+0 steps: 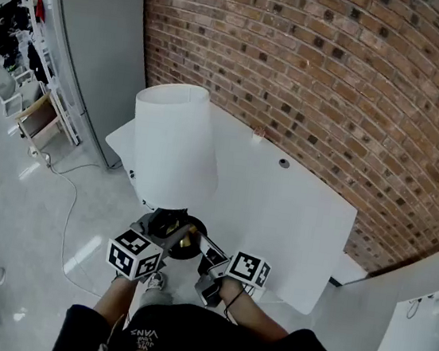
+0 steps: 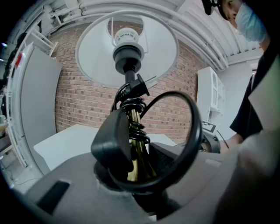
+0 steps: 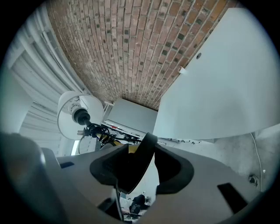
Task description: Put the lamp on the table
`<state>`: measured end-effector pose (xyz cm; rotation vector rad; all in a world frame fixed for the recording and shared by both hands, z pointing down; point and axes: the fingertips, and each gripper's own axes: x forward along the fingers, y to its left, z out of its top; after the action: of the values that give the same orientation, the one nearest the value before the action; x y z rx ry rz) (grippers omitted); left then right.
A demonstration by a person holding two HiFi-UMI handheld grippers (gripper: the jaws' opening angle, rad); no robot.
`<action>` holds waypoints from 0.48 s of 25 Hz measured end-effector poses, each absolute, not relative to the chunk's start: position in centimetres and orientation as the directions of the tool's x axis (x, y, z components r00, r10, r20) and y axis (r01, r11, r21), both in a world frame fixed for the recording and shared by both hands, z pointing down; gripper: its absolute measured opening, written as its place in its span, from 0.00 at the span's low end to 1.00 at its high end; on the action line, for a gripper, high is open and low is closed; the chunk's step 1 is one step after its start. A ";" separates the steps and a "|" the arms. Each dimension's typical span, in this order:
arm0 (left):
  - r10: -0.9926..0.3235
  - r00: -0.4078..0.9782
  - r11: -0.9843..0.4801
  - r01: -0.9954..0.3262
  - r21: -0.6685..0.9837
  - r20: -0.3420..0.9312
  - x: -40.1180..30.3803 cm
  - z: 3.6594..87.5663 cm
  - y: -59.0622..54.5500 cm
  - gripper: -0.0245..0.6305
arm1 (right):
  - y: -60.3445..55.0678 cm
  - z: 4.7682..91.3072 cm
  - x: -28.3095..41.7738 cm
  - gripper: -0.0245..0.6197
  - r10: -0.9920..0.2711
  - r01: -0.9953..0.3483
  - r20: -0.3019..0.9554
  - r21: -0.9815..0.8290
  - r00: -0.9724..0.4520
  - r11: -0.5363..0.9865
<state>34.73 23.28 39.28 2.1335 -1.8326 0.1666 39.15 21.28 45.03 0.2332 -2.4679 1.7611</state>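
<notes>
Lamp (image 1: 174,145) carried upright, in the air just short of the white desk (image 1: 298,221): left hand-held gripper (image 1: 165,234) clamps its brass stem (image 2: 136,151), while the right hand-held gripper (image 1: 208,251), jaws wide, apparently pinches the black base (image 3: 146,151) to steady the top-heavy load.

Bright, even light fills the head view, and it comes perhaps from ceiling lamps. The glossy floor (image 1: 30,210) carries pale reflections. The white surface (image 1: 295,213) and the shade of the lamp (image 1: 174,145) are nearly washed out. Both gripper views bend strongly, with black corners, and their nearest parts are soft and shadowed.
</notes>
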 end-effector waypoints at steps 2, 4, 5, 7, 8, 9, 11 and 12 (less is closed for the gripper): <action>-0.941 0.167 -0.119 -0.978 0.173 0.295 34.8 39.4 23.3 0.23 | 21.2 45.1 39.2 0.33 -0.065 -0.188 0.176 -0.930 -0.982 0.316; -0.941 0.164 -0.115 -0.977 0.178 0.294 34.7 39.4 23.1 0.23 | 21.0 45.1 39.1 0.33 -0.065 -0.190 0.179 -0.929 -0.982 0.316; -0.942 0.163 -0.114 -0.977 0.178 0.293 34.6 39.4 23.0 0.23 | 20.9 45.2 39.1 0.33 -0.065 -0.191 0.179 -0.929 -0.982 0.318; -0.942 0.164 -0.116 -0.977 0.177 0.292 34.4 39.6 22.9 0.23 | 20.9 45.3 38.9 0.33 -0.065 -0.191 0.180 -0.928 -0.982 0.320; -0.943 0.166 -0.118 -0.978 0.175 0.290 34.3 39.6 22.8 0.23 | 20.8 45.3 38.7 0.33 -0.067 -0.192 0.179 -0.927 -0.981 0.322; -0.943 0.168 -0.121 -0.977 0.173 0.287 34.1 39.6 22.6 0.23 | 20.6 45.4 38.6 0.33 -0.072 -0.192 0.178 -0.927 -0.981 0.323; -0.943 0.175 -0.130 -0.977 0.169 0.282 33.6 39.7 22.1 0.23 | 20.1 45.4 38.1 0.33 -0.084 -0.195 0.177 -0.925 -0.981 0.325; -0.943 0.179 -0.136 -0.976 0.169 0.280 33.2 39.7 21.8 0.23 | 19.9 45.4 37.7 0.33 -0.091 -0.198 0.178 -0.925 -0.980 0.323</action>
<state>33.22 21.83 39.67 2.1512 -1.8268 0.1512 37.74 19.86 45.39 0.2718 -2.4786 1.7541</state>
